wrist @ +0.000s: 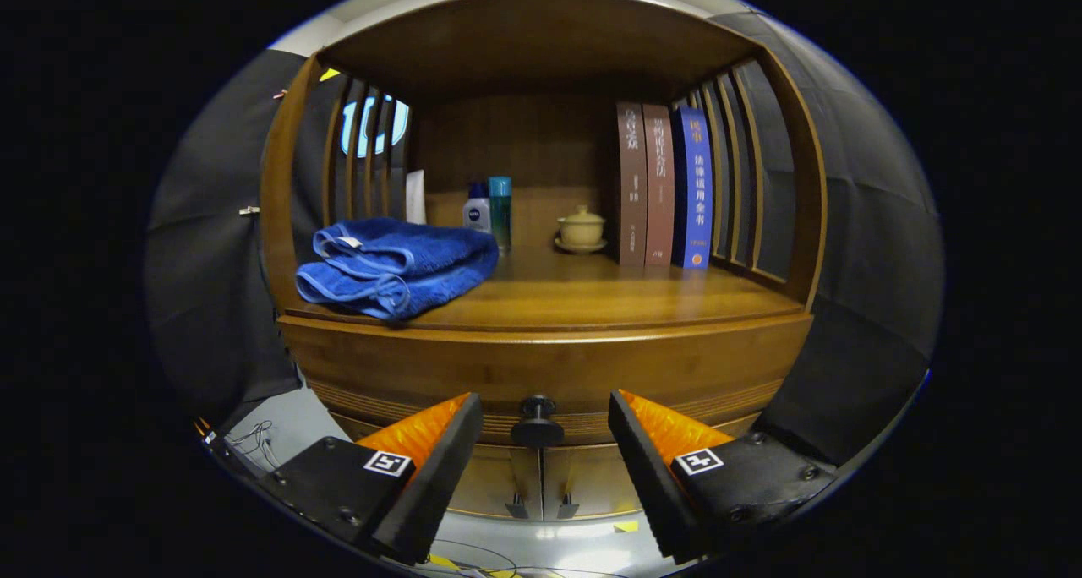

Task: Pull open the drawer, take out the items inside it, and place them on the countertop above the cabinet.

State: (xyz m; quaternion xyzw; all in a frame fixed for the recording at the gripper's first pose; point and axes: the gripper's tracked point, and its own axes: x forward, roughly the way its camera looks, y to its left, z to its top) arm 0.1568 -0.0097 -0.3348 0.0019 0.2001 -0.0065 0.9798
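Wooden cabinet [541, 367] fills my view, drawer front shut. One countertop [592, 295] above it carries one folded blue towel [393, 265], three upright books [663, 185], two bottles [489, 210], one lidded cup [581, 226]. One dark drawer knob [537, 422] sits dead ahead between my gripper [545, 443] fingers, spread wide, holding nothing.

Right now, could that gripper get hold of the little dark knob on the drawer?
Probably yes. The gripper is open, and the drawer knob sits between its fingers with nothing in front of it. The drawer itself looks closed.
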